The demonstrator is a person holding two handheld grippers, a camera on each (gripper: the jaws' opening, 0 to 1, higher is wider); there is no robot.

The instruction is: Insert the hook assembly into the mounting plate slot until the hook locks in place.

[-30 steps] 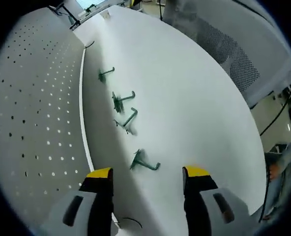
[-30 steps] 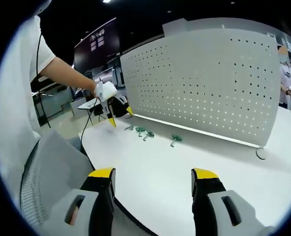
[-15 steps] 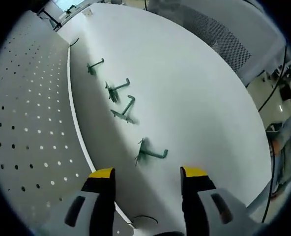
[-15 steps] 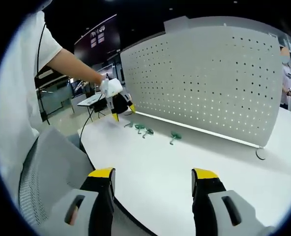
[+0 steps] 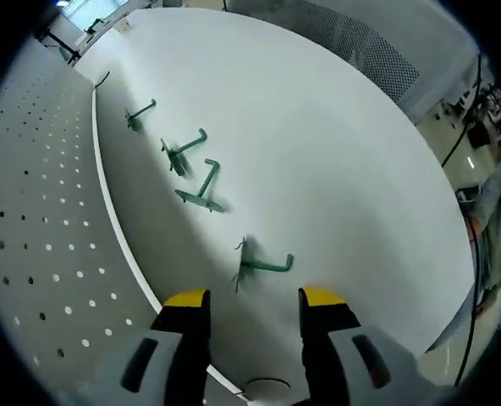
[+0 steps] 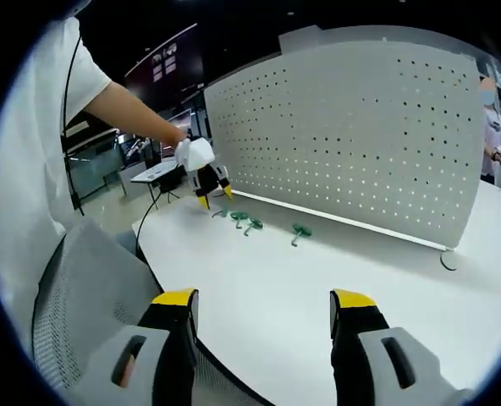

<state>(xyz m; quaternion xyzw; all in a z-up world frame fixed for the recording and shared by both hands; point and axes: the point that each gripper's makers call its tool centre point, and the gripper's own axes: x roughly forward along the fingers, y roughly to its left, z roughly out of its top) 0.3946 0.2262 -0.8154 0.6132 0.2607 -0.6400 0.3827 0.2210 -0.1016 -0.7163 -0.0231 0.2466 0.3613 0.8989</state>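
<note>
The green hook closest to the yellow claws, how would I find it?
Find the white pegboard standing along the white table. Four green hooks lie in a row beside its base. Yours is the end hook, just ahead of the left gripper, lying apart from the rest.

- Looks like an office or lab hall, dark ceiling with strip lights [image 6: 157,61].
- White round table [image 6: 335,279], white pegboard [image 6: 352,144] standing upright on it.
- Mesh office chair [image 6: 81,296] at table edge.
- More desks [image 6: 162,172] and glass partitions in the background.
- Cables [image 5: 454,139] on the floor beyond the table.
</note>
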